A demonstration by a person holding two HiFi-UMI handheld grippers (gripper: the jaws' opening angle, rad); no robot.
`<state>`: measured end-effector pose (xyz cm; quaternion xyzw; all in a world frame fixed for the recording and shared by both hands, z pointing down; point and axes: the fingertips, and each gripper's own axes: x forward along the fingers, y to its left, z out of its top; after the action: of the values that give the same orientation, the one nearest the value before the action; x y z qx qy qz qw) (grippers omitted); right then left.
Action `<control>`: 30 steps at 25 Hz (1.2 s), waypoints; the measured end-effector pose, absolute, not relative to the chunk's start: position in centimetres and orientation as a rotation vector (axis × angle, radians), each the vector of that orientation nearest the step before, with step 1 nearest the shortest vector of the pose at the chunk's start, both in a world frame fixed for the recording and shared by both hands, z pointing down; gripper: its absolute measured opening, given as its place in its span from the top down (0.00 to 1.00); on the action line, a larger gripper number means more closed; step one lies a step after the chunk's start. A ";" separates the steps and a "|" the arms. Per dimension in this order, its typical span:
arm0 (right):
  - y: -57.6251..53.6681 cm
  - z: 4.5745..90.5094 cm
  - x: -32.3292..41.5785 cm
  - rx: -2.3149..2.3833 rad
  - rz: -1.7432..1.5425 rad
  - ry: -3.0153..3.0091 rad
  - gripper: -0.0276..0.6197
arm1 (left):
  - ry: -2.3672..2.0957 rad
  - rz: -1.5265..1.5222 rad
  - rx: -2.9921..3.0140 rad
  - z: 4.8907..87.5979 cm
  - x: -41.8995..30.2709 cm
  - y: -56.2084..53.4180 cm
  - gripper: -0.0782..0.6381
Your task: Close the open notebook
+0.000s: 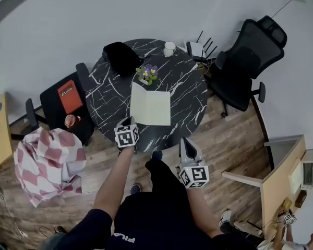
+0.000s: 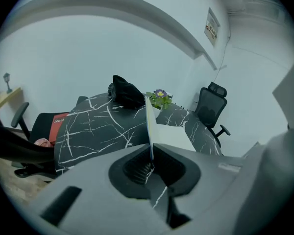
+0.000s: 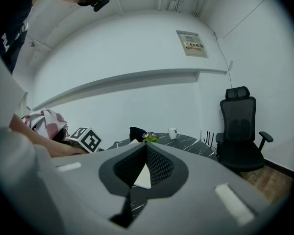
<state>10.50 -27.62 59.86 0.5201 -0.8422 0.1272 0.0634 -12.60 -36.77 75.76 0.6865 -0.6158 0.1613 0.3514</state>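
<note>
Left claw [image 2: 151,150] pinching the upright cover [image 2: 149,119] | marble table [image 1: 190,85] ahead | notebook [image 1: 151,107] pages lie right of jaws | swing your cover down over them slowly | right claw [image 3: 146,148] pressed together, empty

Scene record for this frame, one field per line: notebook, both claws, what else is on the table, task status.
notebook: on the round black table; one cover raised about upright, the page beside it lying flat
left claw: shut on the raised cover's near edge
right claw: shut, nothing in it, held off the table's near edge
also on table: flower pot, black bag, white cup
task status: notebook not yet closed
</note>
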 end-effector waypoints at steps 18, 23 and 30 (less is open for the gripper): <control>-26.6 59.8 12.3 1.679 0.382 -2.483 0.94 | -1.584 0.609 2.078 73.5 -5.7 -37.3 0.84; -26.7 59.8 12.9 1.703 0.378 -2.468 0.94 | -1.534 0.674 2.226 73.4 -3.7 -37.3 0.77; -26.5 59.9 13.4 1.713 0.378 -2.454 0.94 | -1.457 0.719 2.361 73.3 -1.1 -37.1 0.71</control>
<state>13.39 -26.54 59.94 0.5668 -0.8119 0.1252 0.0626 -1.06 -37.08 73.33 0.8159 -0.5036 0.2486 0.1373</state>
